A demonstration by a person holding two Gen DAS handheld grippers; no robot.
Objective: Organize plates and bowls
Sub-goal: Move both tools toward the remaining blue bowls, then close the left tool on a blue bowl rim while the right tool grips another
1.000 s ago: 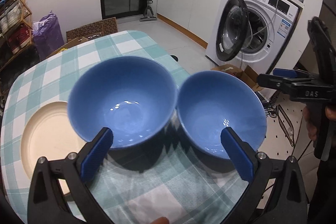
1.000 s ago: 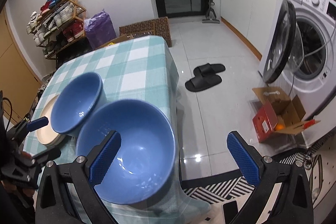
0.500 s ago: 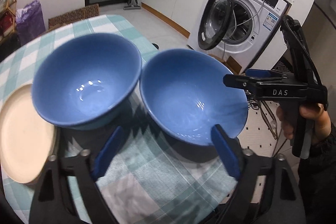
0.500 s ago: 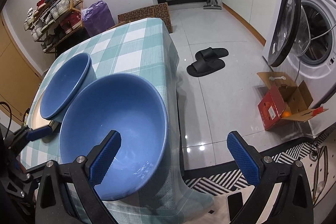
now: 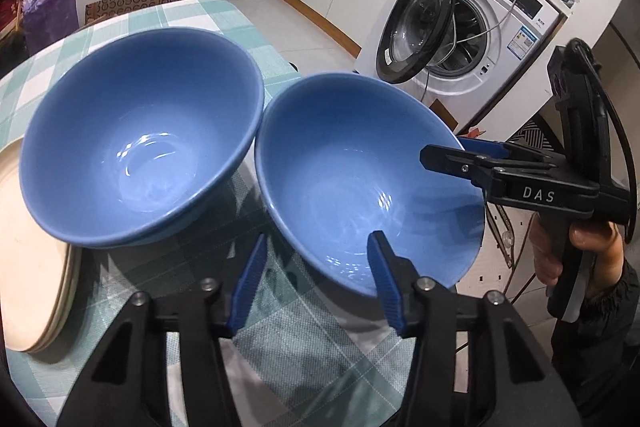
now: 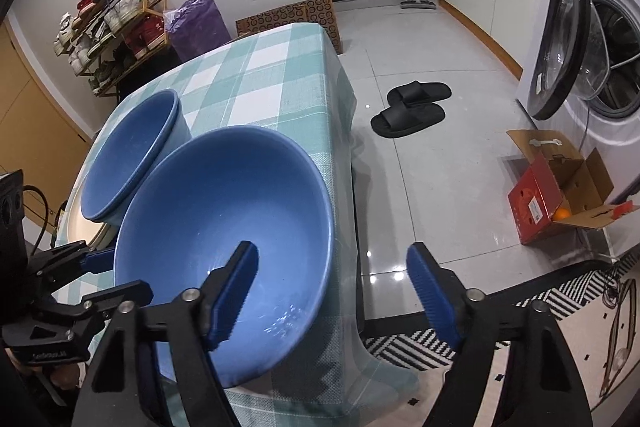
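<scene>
Bowl (image 5: 352, 179) rim between left gripper (image 5: 316, 279) jaws

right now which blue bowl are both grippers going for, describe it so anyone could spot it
Start at the checked tablecloth. Two blue bowls sit side by side near its front edge. The target bowl is by the table's floor-side edge, directly on the cloth, whereas the other bowl rests on cream plates.

Right hand-held gripper (image 6: 332, 287) straddling blue bowl (image 6: 224, 227) rim, jaws closing

A table under a teal-and-white checked cloth (image 6: 276, 67) carries two blue bowls (image 5: 136, 131) (image 5: 360, 179) and stacked cream plates (image 5: 28, 275).
</scene>
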